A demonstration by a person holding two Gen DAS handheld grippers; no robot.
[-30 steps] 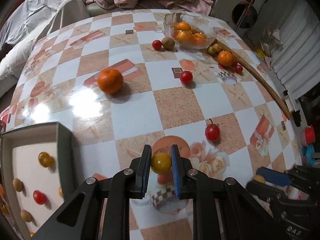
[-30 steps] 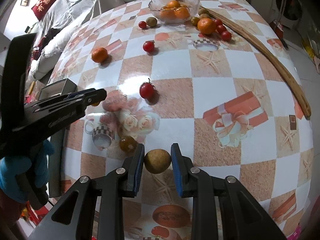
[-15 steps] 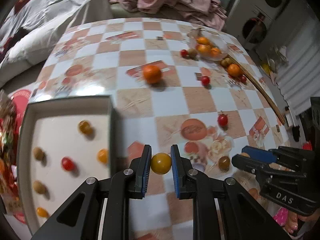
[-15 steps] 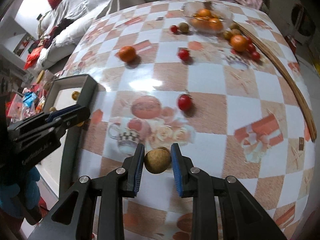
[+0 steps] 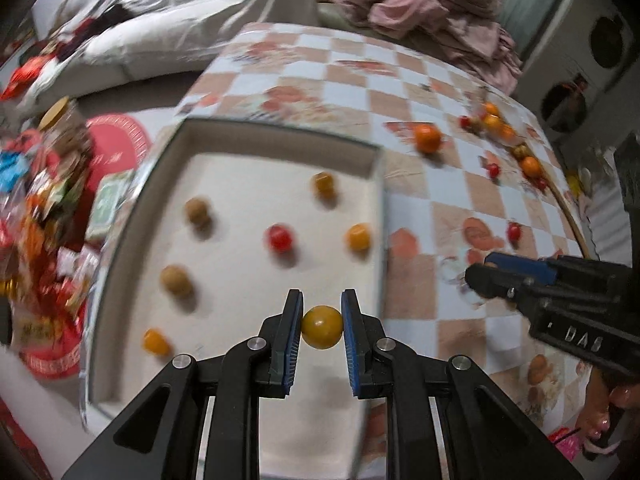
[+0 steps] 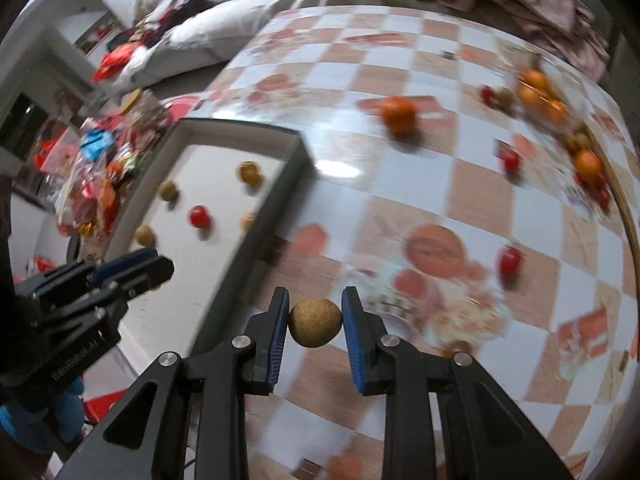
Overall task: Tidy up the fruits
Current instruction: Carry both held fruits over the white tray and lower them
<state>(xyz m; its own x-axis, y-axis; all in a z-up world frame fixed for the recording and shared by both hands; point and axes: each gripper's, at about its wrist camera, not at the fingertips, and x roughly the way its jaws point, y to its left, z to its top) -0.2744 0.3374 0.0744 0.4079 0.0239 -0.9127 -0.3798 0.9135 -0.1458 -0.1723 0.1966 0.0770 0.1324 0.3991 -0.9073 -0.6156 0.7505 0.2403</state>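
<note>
My left gripper [image 5: 322, 326] is shut on a small yellow tomato [image 5: 322, 327] and hangs over the near part of a shallow white tray [image 5: 280, 136] with dark walls. Several small fruits lie in the tray, among them a red tomato [image 5: 279, 237] and brown longans [image 5: 176, 280]. My right gripper [image 6: 315, 322] is shut on a brown longan [image 6: 315, 323] above the checked tablecloth [image 6: 472, 184], just right of the tray [image 6: 296, 160]. An orange [image 6: 398, 114], red tomatoes [image 6: 510, 261] and a glass bowl of oranges [image 6: 540, 92] stay on the table.
Snack packets and a jar [image 5: 60, 148] crowd the space left of the tray. A curved wooden stick [image 5: 572, 224] lies along the table's right edge. A sofa with pink clothes [image 5: 420, 4] stands behind the table. Each gripper shows in the other's view.
Both grippers have swung left across the table with their fruits. The left one has gone from above the cloth to above the tray; the right one now sits beside the tray's wall.
</note>
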